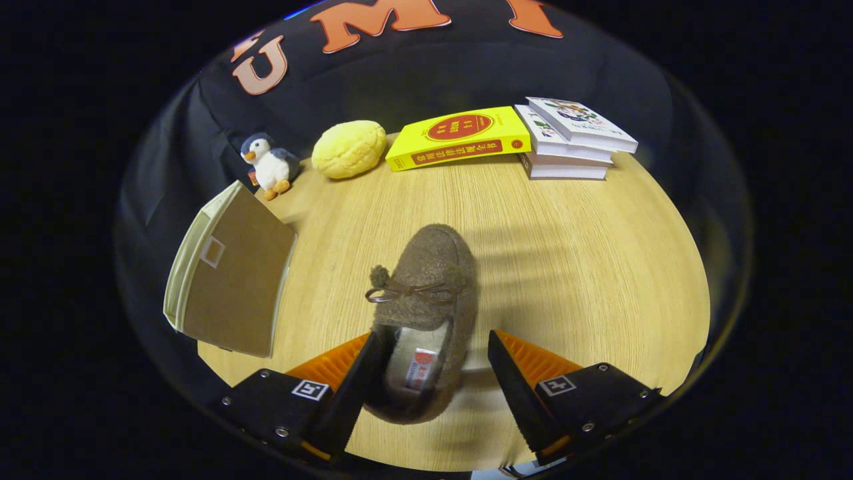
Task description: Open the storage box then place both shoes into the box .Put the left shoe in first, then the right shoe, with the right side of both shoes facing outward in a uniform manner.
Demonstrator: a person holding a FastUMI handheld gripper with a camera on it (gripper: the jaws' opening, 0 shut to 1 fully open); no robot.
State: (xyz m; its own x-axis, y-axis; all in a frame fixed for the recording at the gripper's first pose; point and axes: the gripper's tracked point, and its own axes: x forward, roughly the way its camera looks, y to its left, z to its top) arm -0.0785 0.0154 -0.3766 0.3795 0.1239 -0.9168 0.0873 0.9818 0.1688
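Slipper (426, 293), a brown fleecy one with a thin bow and two pompoms across its top, lies on the wooden table (586, 267) with its heel end between the fingers of the gripper (433, 363) and its toe pointing away, beyond them. The fingers stand spread apart: the left one is at the edge of the slipper's opening and may touch it, while the right one is clear of the shoe, with bare table between. Inside the slipper a small white tag with red printing shows on the insole, too small to read.

Ahead of the left finger, off to that side, stands the storage box (230, 280), a beige fabric box with a brown panel bearing a small label window; its flap looks closed. Beyond it, by the booth's wall, sits a plush penguin (270, 167), then a yellow bun-shaped soft toy (348, 148). Farther along the back lies a yellow book (460, 139) with red printed characters, leaning on a stack of white books (570, 140).
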